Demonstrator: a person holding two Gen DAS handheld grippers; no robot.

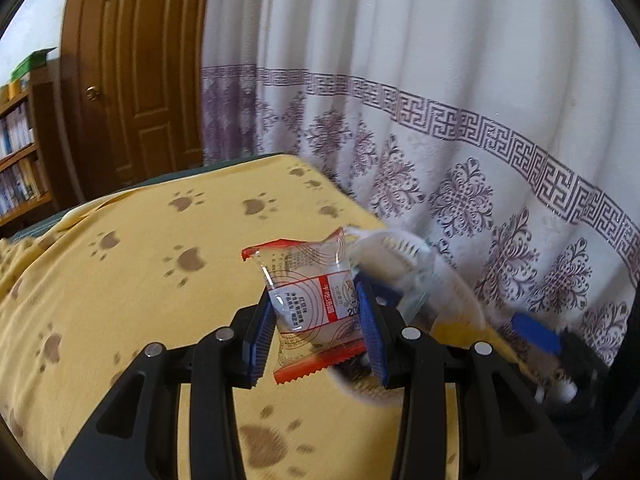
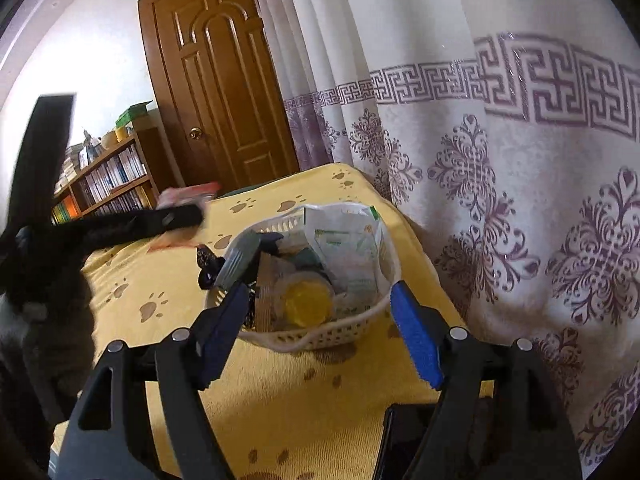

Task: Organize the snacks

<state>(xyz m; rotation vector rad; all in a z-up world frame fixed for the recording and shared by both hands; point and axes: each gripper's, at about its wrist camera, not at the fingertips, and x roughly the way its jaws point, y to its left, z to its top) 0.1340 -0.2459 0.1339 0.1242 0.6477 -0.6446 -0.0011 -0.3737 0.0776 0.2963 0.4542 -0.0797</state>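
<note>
left gripper pinches the packet by its slick middle, right gripper spread and empty by the basket, so the packet might slip out.

Both wrist views look down along their fingers, close over the yellow paw-print blanket, sharing the white perforated plastic basket nearby.

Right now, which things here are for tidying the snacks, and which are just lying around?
For the job:
- snack packet with red edges, pinched in the left gripper
- white basket of snacks
- yellow jelly cup inside it
- right gripper, open near the basket

Just lying about:
- paw-print blanket
- curtain
- wooden door
- bookshelf
</note>
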